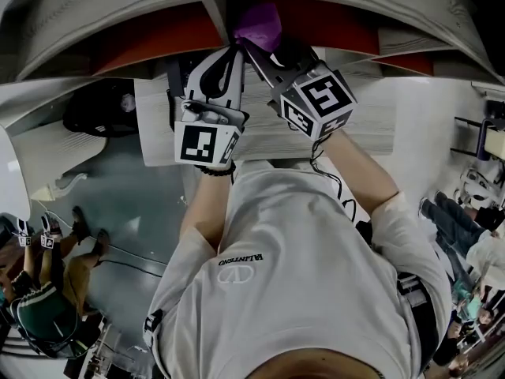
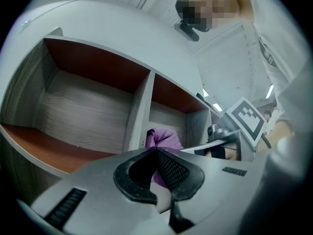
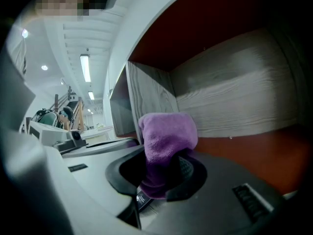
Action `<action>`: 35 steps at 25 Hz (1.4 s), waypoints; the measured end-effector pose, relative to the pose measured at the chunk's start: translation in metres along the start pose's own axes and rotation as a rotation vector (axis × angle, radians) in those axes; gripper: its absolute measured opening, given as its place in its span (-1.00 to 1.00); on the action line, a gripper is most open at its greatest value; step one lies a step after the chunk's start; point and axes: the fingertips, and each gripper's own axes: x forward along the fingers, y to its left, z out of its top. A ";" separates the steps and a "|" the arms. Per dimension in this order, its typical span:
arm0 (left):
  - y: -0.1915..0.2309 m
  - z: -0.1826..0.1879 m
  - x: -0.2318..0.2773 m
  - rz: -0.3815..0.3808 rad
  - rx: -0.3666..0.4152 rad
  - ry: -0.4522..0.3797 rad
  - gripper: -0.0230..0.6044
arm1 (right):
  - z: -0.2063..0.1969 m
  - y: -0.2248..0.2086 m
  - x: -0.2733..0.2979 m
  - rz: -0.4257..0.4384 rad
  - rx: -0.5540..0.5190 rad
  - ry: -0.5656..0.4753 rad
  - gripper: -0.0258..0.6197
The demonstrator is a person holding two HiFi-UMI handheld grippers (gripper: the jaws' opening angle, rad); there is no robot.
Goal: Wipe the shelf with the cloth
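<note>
purple cloth [image 3: 166, 136] is pinched in the right gripper [image 3: 164, 168], bunched at frame centre just beside the grey wood-grain divider [image 3: 146, 99] of the shelf [image 3: 234, 102]. right of the cloth, the compartment stands open, with red-brown floor and ceiling. the left gripper [image 2: 156, 153] has its jaws together on nothing. at lower centre of the head view, the white shirt [image 1: 316, 235] reads "valentino", upside down.
</note>
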 end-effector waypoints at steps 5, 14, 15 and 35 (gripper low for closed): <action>0.001 -0.004 0.002 -0.001 -0.004 0.008 -0.93 | -0.003 -0.002 0.000 -0.019 -0.010 0.021 -0.67; -0.013 -0.008 0.009 -0.033 -0.007 0.017 -0.93 | -0.009 -0.022 -0.015 -0.078 0.025 0.019 -0.67; -0.015 -0.008 0.010 -0.036 -0.008 0.018 -0.93 | -0.009 -0.026 -0.018 -0.086 0.028 0.018 -0.67; -0.061 -0.018 0.043 -0.108 -0.001 0.049 -0.93 | -0.014 -0.076 -0.072 -0.197 0.044 -0.004 -0.67</action>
